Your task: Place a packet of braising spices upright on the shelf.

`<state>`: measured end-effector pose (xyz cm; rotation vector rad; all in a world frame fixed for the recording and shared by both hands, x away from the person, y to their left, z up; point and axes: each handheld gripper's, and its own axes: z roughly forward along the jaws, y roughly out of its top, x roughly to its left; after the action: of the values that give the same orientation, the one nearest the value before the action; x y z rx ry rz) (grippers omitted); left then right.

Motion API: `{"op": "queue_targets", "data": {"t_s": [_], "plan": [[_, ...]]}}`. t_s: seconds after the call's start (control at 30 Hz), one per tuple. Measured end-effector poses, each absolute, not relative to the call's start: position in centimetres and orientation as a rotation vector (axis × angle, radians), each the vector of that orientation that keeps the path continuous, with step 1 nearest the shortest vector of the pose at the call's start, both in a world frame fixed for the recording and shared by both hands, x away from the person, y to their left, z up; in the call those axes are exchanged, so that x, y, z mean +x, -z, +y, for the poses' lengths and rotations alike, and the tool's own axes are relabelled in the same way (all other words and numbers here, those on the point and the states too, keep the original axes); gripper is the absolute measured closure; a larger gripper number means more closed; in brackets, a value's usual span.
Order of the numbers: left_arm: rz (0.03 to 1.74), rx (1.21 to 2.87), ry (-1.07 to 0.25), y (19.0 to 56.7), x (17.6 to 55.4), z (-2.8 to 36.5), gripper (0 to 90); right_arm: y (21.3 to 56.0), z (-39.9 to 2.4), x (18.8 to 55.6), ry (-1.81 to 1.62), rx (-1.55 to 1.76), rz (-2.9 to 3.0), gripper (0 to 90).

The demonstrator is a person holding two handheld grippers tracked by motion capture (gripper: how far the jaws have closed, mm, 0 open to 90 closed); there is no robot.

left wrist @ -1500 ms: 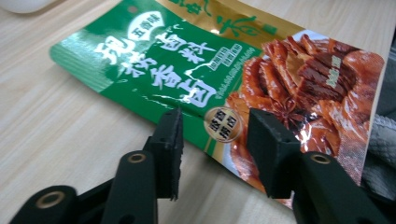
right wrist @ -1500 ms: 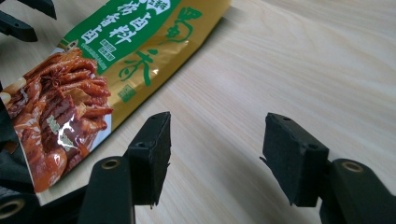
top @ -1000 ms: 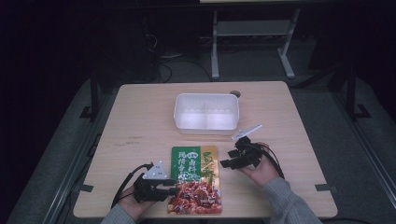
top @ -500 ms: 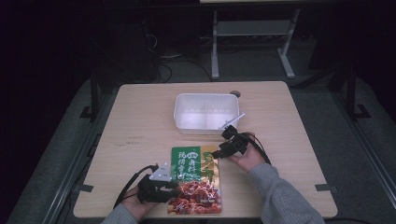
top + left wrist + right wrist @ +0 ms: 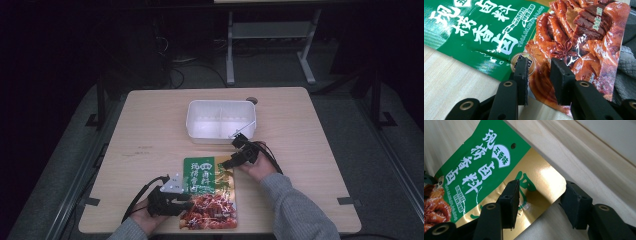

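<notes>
Seasoning pouch [image 5: 209, 192] flat on bench [image 5: 150, 135], near edge | left claw [image 5: 537, 67] open over its lower edge, likely to pin it | right claw [image 5: 540, 200] open, straddling top corner | white tray [image 5: 220, 120] behind.

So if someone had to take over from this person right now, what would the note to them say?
Left gripper: open, jaws at the red, lower edge of the pouch, not clamped.
Right gripper: open, jaws either side of the pouch's gold top corner, not yet closed.
Pouch: lies flat on the table, sealed as far as I can tell.
White tub: behind the pouch, looks empty.
Done: both grippers lined up on the pouch.
Left, probably: grip both ends, open or lift it, perhaps toward the tub.
</notes>
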<state>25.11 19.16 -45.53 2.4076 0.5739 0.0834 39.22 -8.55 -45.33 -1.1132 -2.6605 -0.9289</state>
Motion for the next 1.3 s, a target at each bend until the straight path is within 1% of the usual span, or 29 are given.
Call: {"op": "queue_targets", "data": {"t_s": [0.43,0.67,0.93,1.1,1.23,1.3], "plan": [[0.583,2.403,-0.09,45.5,25.1,19.1,66.8,43.0,-9.0,37.8,1.012,-1.029,-2.608,65.0],[0.582,2.408,-0.095,45.5,25.1,19.0,66.4,41.9,-8.2,37.6,0.983,-0.905,-2.601,66.7],[0.577,2.411,-0.103,45.5,25.0,19.0,66.2,43.3,-6.8,38.3,0.89,-0.909,-2.624,67.0],[0.576,2.413,-0.105,45.5,25.0,19.0,66.1,44.2,-6.8,39.0,0.857,-0.93,-2.609,68.2],[0.576,2.411,-0.103,45.6,25.1,19.0,65.9,44.4,-6.8,39.2,0.847,-0.94,-2.592,74.2],[0.576,2.412,-0.106,45.5,25.0,19.0,65.8,44.3,-6.8,39.2,0.838,-0.937,-2.596,79.7]]}}
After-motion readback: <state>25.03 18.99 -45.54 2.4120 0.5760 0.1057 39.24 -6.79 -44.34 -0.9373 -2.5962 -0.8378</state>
